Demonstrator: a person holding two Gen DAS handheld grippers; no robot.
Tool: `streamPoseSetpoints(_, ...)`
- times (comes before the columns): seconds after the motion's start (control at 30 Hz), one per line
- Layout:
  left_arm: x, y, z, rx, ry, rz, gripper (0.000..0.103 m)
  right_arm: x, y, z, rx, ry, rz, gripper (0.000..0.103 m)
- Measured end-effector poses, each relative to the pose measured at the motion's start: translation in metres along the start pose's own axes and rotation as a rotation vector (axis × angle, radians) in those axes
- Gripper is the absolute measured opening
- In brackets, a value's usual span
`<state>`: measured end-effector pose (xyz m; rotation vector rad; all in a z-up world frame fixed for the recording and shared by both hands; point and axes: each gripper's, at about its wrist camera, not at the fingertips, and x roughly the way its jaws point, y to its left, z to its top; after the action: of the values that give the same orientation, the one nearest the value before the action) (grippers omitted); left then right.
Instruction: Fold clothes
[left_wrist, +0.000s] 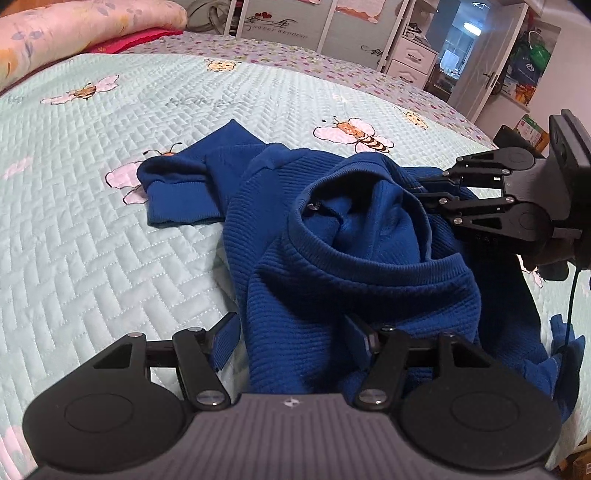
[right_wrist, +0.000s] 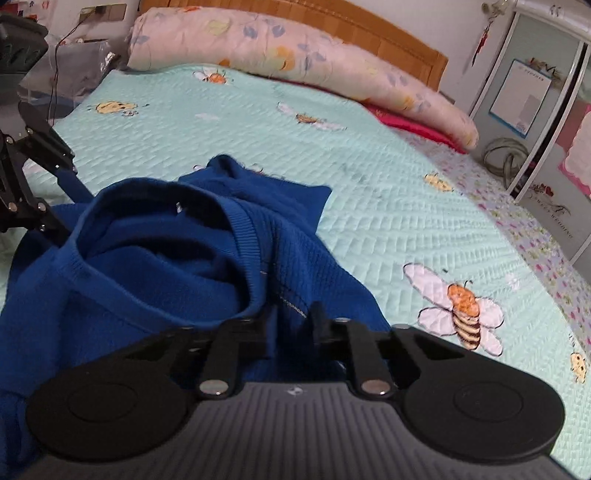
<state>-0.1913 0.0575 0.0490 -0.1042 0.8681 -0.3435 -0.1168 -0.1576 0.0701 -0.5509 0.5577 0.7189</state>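
Note:
A blue knit sweater (left_wrist: 332, 266) lies crumpled on the mint quilted bedspread (left_wrist: 92, 229), collar opening up, one sleeve with ribbed cuff (left_wrist: 177, 206) stretched to the left. My left gripper (left_wrist: 291, 332) has its fingers spread wide with the sweater's shoulder fabric between them. My right gripper (right_wrist: 291, 317) is shut on the sweater (right_wrist: 166, 280) beside the collar (right_wrist: 243, 236); it also shows in the left wrist view (left_wrist: 428, 192), pinching the far shoulder. The left gripper appears at the left edge of the right wrist view (right_wrist: 48, 184).
A rolled floral duvet (right_wrist: 295, 62) and a red pillow (right_wrist: 399, 122) lie at the wooden headboard (right_wrist: 369, 33). A wardrobe (left_wrist: 332, 26), drawers (left_wrist: 410, 59) and a door (left_wrist: 487, 62) stand beyond the bed's far edge.

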Motion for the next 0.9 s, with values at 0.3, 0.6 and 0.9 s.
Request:
streamPoseSetpoints(0.3, -0.014, -0.017, -0.007, 0.065, -0.024, 0.022, 0.064, -0.057, 0.018, -0.005, 0.121, -0.096, -0.208, 0.002)
streamPoseSetpoints(0.6, -0.024, -0.046, -0.014, 0.171, -0.056, 0.025, 0.064, -0.127, 0.023, -0.027, 0.355, -0.127, -0.319, 0.002)
streamPoseSetpoints(0.9, -0.02, -0.035, -0.016, 0.206, -0.081, 0.049, 0.064, -0.13, 0.025, -0.072, 0.549, -0.126, -0.358, 0.0)
